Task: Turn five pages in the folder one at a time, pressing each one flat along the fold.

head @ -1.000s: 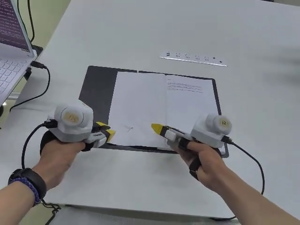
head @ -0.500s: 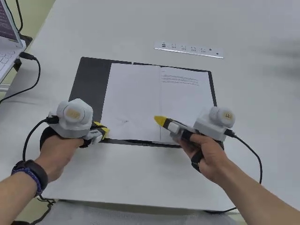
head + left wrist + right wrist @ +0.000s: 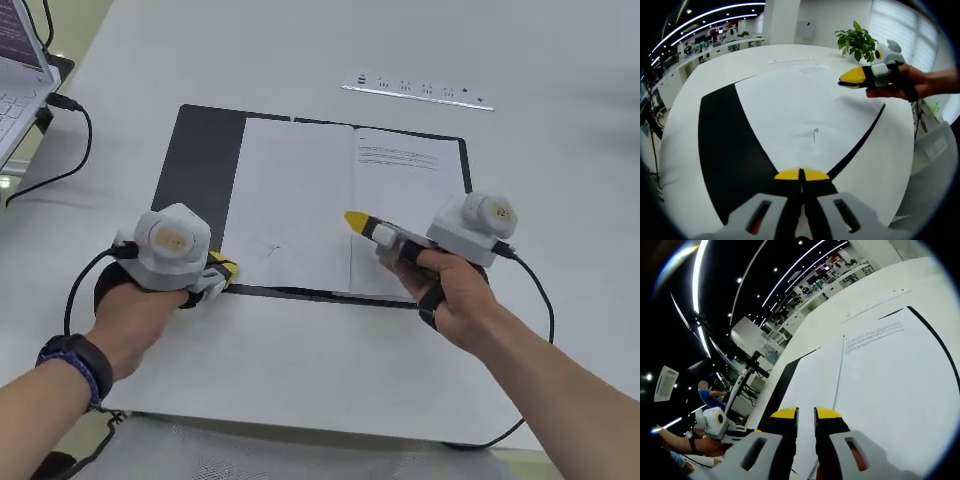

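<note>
A black folder (image 3: pixel 200 165) lies open on the white table, with a blank left page (image 3: pixel 290 190) and a right page (image 3: pixel 415 200) that has a few printed lines at its top. My left gripper (image 3: pixel 225 270) is shut and empty, its yellow tips (image 3: pixel 801 174) at the folder's near left edge, over the black cover (image 3: pixel 725 145). My right gripper (image 3: pixel 355 220) hovers low over the pages close to the fold (image 3: pixel 839 370). Its jaws stand a narrow gap apart (image 3: pixel 806 413) with nothing between them. It also comes into the left gripper view (image 3: pixel 855 76).
A laptop (image 3: pixel 15 60) sits at the far left edge with a black cable (image 3: pixel 70 165) trailing across the table. A white socket strip (image 3: pixel 418 90) lies beyond the folder. A potted plant (image 3: pixel 857 42) stands far off. The table's front edge is close to the hands.
My right gripper has moved forward over the pages, closer to the fold. My left gripper stays at the folder's near left edge. The head camera has shifted a little.
</note>
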`<state>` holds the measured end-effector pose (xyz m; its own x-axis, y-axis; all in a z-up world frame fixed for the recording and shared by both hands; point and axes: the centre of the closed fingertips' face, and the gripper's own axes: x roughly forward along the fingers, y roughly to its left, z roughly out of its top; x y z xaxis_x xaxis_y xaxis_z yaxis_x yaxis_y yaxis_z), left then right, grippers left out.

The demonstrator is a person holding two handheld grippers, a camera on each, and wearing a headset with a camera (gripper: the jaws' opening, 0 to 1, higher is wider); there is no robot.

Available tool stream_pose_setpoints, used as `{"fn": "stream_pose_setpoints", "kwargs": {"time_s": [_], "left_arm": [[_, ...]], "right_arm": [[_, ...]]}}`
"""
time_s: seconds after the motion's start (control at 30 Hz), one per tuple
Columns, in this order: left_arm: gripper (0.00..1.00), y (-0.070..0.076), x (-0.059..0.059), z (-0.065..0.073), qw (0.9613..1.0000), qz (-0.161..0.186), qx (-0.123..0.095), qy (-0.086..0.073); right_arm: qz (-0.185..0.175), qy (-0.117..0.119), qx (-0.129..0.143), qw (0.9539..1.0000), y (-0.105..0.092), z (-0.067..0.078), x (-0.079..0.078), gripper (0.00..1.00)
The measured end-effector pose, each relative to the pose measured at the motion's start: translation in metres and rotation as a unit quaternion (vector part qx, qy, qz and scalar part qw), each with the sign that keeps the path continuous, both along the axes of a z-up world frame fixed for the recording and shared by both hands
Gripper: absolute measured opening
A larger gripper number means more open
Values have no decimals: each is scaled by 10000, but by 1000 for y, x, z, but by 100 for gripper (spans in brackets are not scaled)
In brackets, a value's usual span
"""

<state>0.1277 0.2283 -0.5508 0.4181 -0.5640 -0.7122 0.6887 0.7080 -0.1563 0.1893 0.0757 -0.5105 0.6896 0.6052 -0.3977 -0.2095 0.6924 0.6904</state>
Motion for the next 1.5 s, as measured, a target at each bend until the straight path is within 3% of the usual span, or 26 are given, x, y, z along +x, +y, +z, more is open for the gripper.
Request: {"fn": "stream_pose_setpoints", "kwargs": {"time_s": [0.17, 0.37, 0.53, 0.73, 0.97, 1.5], "left_arm": [[0, 1, 0, 0, 9997, 193, -144, 32], [0, 1, 1, -1, 9998, 156, -102, 39], [0, 3, 4, -3, 9990, 286, -271, 209], [0, 2, 2, -2, 9993, 271, -223, 135], [0, 4, 4, -4, 9992, 325, -209, 95], [0, 4, 7, -7, 9993, 319, -179, 94]], "right_arm": [[-21, 16, 33, 10000, 2, -5, 14, 9], [-170, 24, 133, 9998, 0, -14, 33, 2], [-292, 68, 176, 9994, -2, -21, 47, 0], [-378, 102, 129, 9992, -7, -31, 60, 0], [-415, 31, 207, 9989, -1, -23, 61, 0], [-809, -50, 462, 9956, 3, -14, 85, 0]]}}
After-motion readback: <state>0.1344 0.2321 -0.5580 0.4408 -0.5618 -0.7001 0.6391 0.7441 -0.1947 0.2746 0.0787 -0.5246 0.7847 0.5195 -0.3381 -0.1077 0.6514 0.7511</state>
